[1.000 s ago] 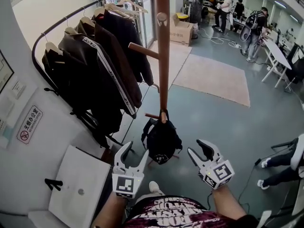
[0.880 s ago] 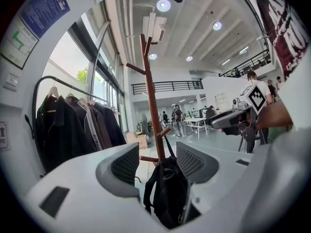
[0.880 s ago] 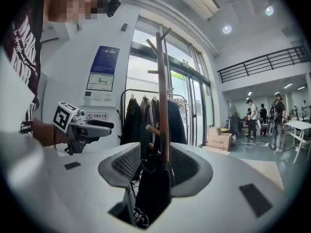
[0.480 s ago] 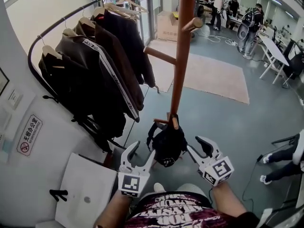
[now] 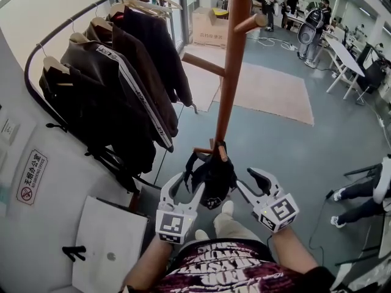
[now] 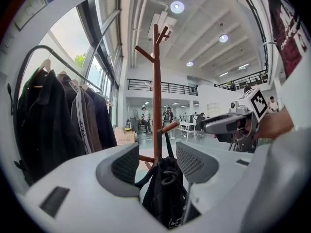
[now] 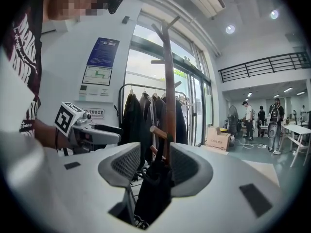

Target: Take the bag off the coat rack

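A black bag [image 5: 211, 174] hangs by its strap from a low peg of the brown wooden coat rack [image 5: 229, 72]. My left gripper [image 5: 184, 189] is open just left of the bag, apart from it. My right gripper [image 5: 250, 182] is open just right of the bag. In the left gripper view the bag [image 6: 165, 193] shows between the open jaws, further ahead, with the rack's pole [image 6: 156, 91] behind it. In the right gripper view the bag [image 7: 153, 188] and the pole [image 7: 167, 91] likewise lie ahead between the open jaws.
A curved clothes rail with several dark jackets [image 5: 116, 84] stands at the left. A white flat box [image 5: 107, 249] lies on the floor by the wall. A rug [image 5: 269, 90], a cardboard box [image 5: 211, 26] and people [image 5: 314, 23] are beyond. Someone's legs [image 5: 360, 200] show at the right.
I have come closer to the rack. Both grippers have moved forward and now flank the bag on either side. Their jaws stay open.
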`<state>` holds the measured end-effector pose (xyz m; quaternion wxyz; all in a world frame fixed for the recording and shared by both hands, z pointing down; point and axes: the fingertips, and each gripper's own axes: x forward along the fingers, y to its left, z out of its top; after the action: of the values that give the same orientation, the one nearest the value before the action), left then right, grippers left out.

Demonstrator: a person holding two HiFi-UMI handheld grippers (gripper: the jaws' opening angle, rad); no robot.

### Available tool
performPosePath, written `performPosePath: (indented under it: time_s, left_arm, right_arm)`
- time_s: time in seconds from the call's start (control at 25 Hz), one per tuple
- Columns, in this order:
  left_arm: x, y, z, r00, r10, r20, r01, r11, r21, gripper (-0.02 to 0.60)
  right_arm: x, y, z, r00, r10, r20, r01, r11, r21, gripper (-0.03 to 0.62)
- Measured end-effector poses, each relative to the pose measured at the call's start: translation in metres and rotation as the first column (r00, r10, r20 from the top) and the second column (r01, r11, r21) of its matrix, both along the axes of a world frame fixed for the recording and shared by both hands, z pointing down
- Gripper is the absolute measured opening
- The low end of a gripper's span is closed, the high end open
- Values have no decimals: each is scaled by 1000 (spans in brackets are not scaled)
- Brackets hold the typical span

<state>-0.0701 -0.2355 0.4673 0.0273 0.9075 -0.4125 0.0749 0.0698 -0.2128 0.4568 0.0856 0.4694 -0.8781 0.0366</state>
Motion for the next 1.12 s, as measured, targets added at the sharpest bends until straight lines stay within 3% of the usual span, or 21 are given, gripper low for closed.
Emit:
performPosePath:
  time_s: [0.52, 1.12]
  left_arm:
    - [24, -24, 12, 1000, -24, 15, 25, 999, -20, 242]
    - [49, -63, 52, 997, -30, 77, 37, 996, -85, 242]
  right_arm:
    - [14, -33, 11, 999, -42, 14, 42, 999, -23, 196]
    - [10, -81, 63, 992, -116, 47, 122, 984, -130, 197]
